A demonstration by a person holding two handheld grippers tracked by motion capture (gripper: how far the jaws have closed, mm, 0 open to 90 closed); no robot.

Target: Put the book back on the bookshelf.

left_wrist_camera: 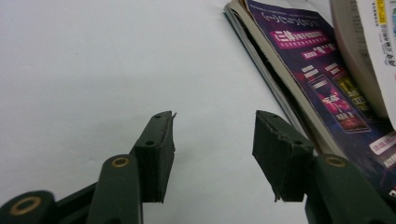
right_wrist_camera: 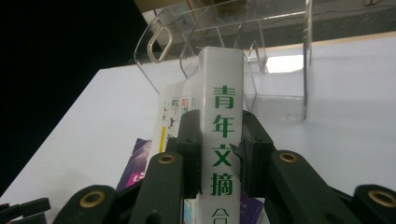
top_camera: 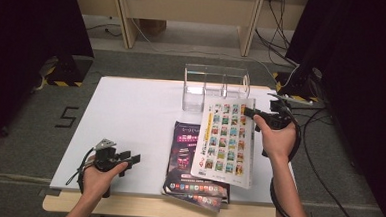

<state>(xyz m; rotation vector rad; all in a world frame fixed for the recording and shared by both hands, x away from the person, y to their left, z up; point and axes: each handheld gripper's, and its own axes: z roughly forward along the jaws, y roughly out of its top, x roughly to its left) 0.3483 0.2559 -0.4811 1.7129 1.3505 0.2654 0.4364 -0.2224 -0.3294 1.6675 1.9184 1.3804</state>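
Note:
A thick white magazine (top_camera: 224, 140) with a grid of small coloured pictures on its cover is tilted up off the table. My right gripper (top_camera: 253, 112) is shut on its spine near the top corner. In the right gripper view the white spine (right_wrist_camera: 222, 140) with green characters stands between both pads. Under it lies a dark purple magazine (top_camera: 188, 158) on a small stack; its cover (left_wrist_camera: 327, 88) shows at the right of the left gripper view. My left gripper (top_camera: 134, 160) hovers low over the white table, left of the stack, open (left_wrist_camera: 212, 154) with nothing between its fingers.
A clear acrylic file holder (top_camera: 214, 87) with several slots stands at the table's back edge, just beyond the raised magazine; the same holder (right_wrist_camera: 233, 51) is close ahead in the right gripper view. The white tabletop (top_camera: 130, 115) spreads to the left. Cables trail on the floor at right.

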